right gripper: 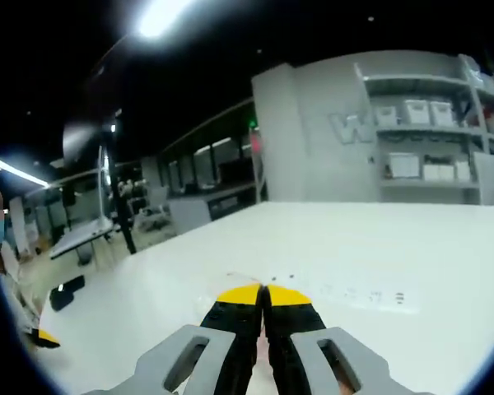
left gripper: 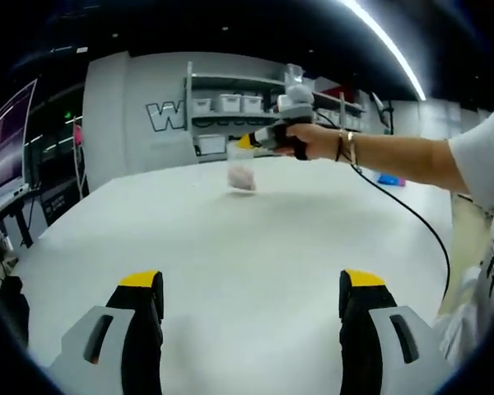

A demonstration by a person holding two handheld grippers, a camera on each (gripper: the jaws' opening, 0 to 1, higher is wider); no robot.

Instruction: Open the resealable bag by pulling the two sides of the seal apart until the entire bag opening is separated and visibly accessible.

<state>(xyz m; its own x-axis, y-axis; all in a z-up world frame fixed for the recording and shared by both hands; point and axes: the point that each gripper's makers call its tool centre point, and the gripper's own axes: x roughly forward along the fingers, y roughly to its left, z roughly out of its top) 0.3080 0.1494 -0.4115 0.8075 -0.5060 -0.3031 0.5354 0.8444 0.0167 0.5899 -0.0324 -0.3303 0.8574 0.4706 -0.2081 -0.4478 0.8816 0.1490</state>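
White table [left gripper: 230, 271] stretched below the left gripper [left gripper: 253, 300], jaws wide apart and empty. Farther across that table, its view showed the right gripper [left gripper: 245, 141] dangling the clear bag [left gripper: 241, 174], pinkish contents inside. The right gripper view showed jaws pinched together on the bag's edge.

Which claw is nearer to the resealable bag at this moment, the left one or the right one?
Right. The right claw is shut on the top edge of the resealable bag, holding it above the table. The left claw is open, far from it.
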